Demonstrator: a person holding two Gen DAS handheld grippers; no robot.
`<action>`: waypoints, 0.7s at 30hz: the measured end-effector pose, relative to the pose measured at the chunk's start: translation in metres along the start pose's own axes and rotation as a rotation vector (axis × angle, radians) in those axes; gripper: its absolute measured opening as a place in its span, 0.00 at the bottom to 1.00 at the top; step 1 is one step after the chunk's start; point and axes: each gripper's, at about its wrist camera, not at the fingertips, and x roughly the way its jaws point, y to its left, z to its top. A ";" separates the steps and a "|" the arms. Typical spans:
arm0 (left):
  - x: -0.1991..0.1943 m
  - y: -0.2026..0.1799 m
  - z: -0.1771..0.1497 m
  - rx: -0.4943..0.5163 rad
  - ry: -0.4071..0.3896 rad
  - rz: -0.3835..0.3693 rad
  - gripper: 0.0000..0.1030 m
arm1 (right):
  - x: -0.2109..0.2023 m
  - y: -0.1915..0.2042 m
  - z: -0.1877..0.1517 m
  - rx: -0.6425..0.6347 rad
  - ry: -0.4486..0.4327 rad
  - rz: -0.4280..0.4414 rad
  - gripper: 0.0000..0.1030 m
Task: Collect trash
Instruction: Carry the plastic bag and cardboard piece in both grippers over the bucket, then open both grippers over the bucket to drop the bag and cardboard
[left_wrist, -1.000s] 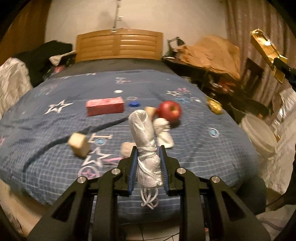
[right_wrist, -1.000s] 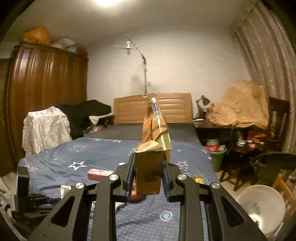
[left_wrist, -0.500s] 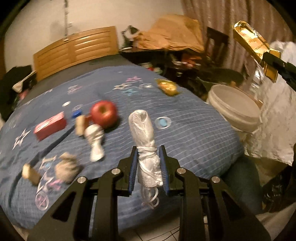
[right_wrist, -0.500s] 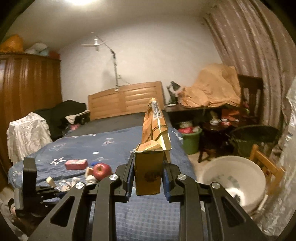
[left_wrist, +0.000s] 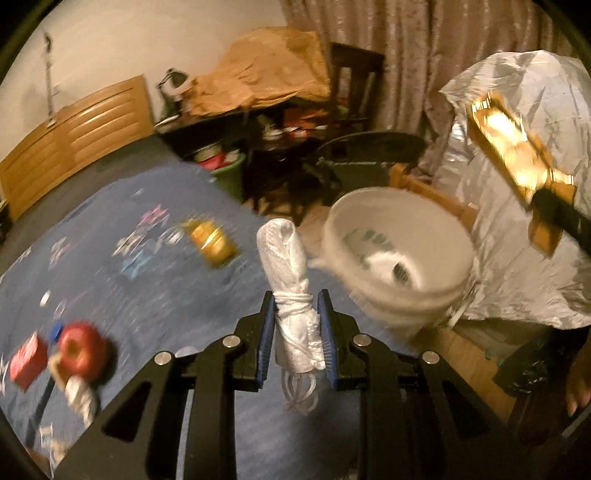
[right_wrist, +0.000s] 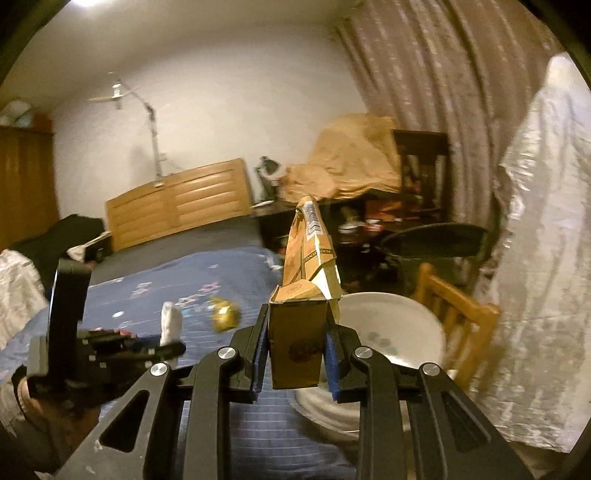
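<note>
Change since earlier frames: both grippers have swung away from the bed toward the white bucket (left_wrist: 399, 254), which now sits just ahead-right of the left fingers.
Bed (left_wrist: 155, 295): behind and left of the left fingers; apple (left_wrist: 79, 352), red box (left_wrist: 27, 356) and gold wrapper (left_wrist: 212, 242) remain on the quilt.
White bucket: open-topped, some white material already inside; in the right view its rim (right_wrist: 406, 314) shows just beyond the fingers.
Left gripper (left_wrist: 295, 321): clamped on the tied white plastic bundle (left_wrist: 291, 273) at its string-wrapped waist; most of the bundle stands up beyond the fingertips.
Right gripper (right_wrist: 297, 347): clamped on the base of the crushed tan carton (right_wrist: 306, 288), whose torn top rises beyond the fingertips.
Handling, judged: both items light. Bundle soft and likely slippery; the knotted waist is the sound hold. Carton thin and crushable; its squared base holds best.
</note>
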 end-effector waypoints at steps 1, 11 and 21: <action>0.005 -0.007 0.009 0.014 -0.008 -0.002 0.21 | 0.003 -0.006 0.003 0.003 0.000 -0.015 0.27; 0.048 -0.058 0.069 0.082 -0.038 -0.030 0.21 | 0.045 -0.082 0.018 0.042 0.063 -0.147 0.27; 0.083 -0.084 0.088 0.119 -0.018 -0.020 0.21 | 0.086 -0.098 0.030 0.083 0.111 -0.143 0.27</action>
